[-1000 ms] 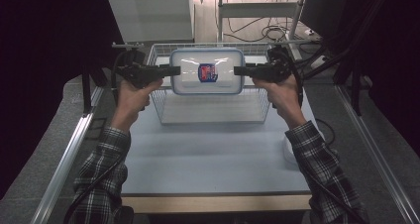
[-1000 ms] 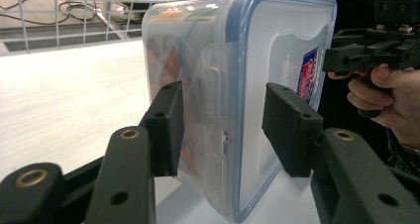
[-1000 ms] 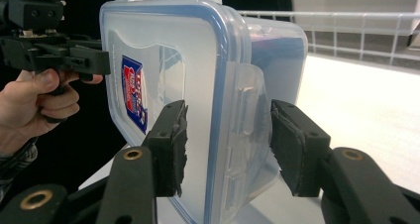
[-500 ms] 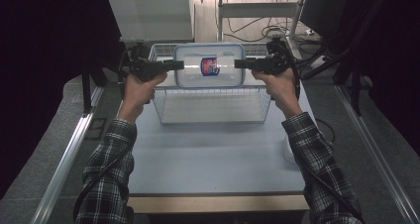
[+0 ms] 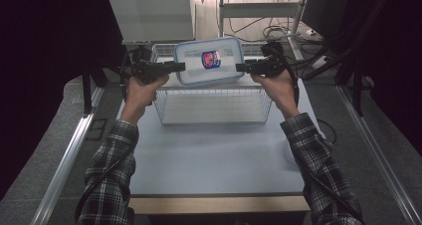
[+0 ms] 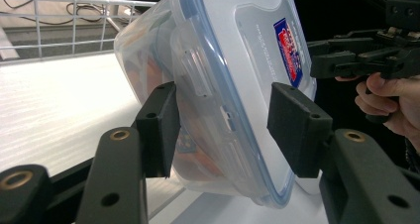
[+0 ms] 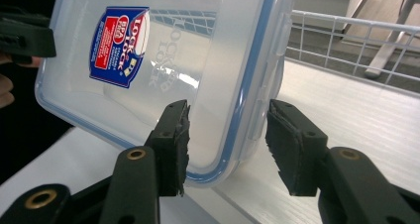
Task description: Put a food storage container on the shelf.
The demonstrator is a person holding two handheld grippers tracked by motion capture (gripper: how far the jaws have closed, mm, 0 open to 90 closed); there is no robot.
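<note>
A clear plastic container (image 5: 209,60) with a blue-rimmed lid and a red-and-blue label stands tilted on its long edge inside the white wire basket (image 5: 214,105), lid toward me. My left gripper (image 5: 180,65) straddles its left short end (image 6: 237,50). Its jaws have just been opening, and the right pad (image 6: 297,130) stands off the lid. My right gripper (image 5: 240,66) straddles the other end (image 7: 148,85). Its jaws have just been closing, and a gap shows between the outer pad (image 7: 292,144) and the side latch. The container's lower edge rests on the white floor.
The basket stands at the far part of the pale blue table (image 5: 214,160), with its wire walls (image 6: 74,21) (image 7: 356,40) behind the container. A white box (image 5: 149,16) and a shelf with cables (image 5: 268,26) stand behind. Metal rails (image 5: 64,160) run along both sides.
The container and both grippers have shifted slightly toward the far side of the basket. The forearms reach a little farther in.
</note>
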